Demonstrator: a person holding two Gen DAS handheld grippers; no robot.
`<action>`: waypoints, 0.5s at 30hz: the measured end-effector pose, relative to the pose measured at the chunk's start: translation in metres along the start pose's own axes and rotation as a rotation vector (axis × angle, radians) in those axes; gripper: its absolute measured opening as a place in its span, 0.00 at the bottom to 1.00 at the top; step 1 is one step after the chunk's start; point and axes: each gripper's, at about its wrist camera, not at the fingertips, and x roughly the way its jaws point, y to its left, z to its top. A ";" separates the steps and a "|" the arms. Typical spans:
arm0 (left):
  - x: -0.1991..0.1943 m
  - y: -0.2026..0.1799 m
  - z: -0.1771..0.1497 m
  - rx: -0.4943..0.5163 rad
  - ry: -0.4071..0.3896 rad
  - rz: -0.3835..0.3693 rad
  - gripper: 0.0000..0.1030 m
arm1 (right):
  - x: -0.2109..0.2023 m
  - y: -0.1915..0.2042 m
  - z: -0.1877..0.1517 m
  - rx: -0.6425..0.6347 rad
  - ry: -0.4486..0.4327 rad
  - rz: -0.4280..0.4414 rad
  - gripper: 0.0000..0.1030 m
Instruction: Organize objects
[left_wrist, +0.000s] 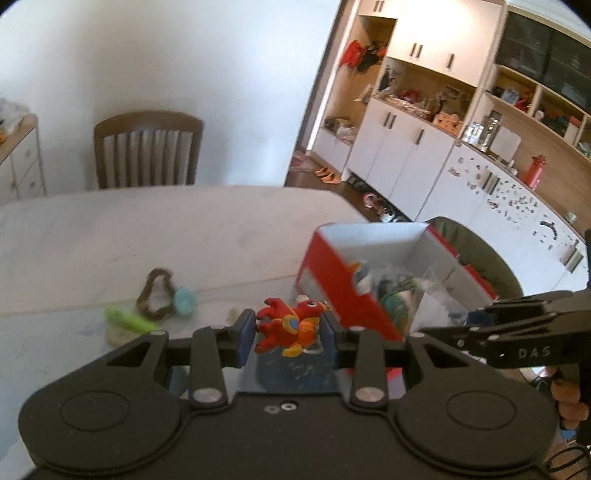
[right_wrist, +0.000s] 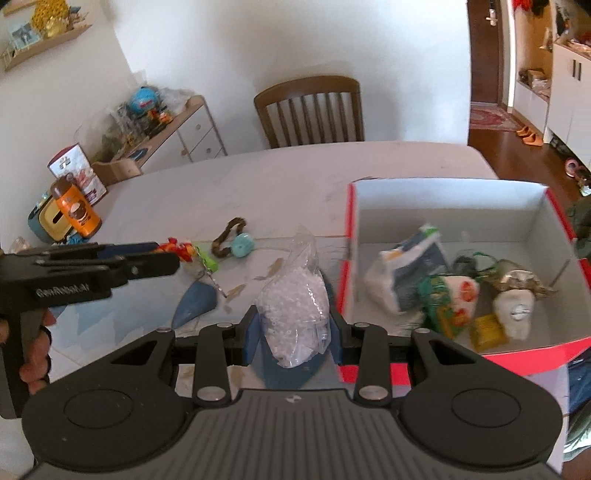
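The left gripper (left_wrist: 287, 330) is closed on a red toy figure (left_wrist: 286, 326), its 2 blue pads pressing the toy from either side. The figure is lifted clear of the worktop (left_wrist: 166, 229) and lies on its side between the pads, its long axis running roughly left to right across the gripper, head end toward the red box (left_wrist: 343, 291) and legs toward the left pad.

The right gripper (right_wrist: 293, 325) clamps a clear bag of white beads (right_wrist: 295, 295). The bag stands upright in the grip, long axis vertical, with its crumpled neck pointing up and slightly back; its lower end bulges below the pads. It hangs just beside the near left wall of the red box, outside it.

The box has a white interior and holds several things already: a blue and white packet (right_wrist: 410, 266), a green and orange packet (right_wrist: 450, 295), a white round object (right_wrist: 517, 310) and a small yellow piece (right_wrist: 487, 330).

On the worktop left of the box lie a brown hair tie (right_wrist: 229, 236), touching a turquoise disc (right_wrist: 242, 245), and a green stick (left_wrist: 129, 319) close by. A wooden chair (right_wrist: 314, 110) stands at the far edge.
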 end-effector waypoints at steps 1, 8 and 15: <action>0.001 -0.005 0.003 0.007 -0.003 -0.005 0.35 | -0.004 -0.006 0.000 0.006 -0.005 -0.006 0.35; 0.018 -0.044 0.023 0.055 -0.010 -0.050 0.35 | -0.026 -0.052 0.005 0.052 -0.041 -0.042 0.35; 0.043 -0.079 0.041 0.099 -0.001 -0.086 0.35 | -0.036 -0.097 0.012 0.076 -0.064 -0.091 0.35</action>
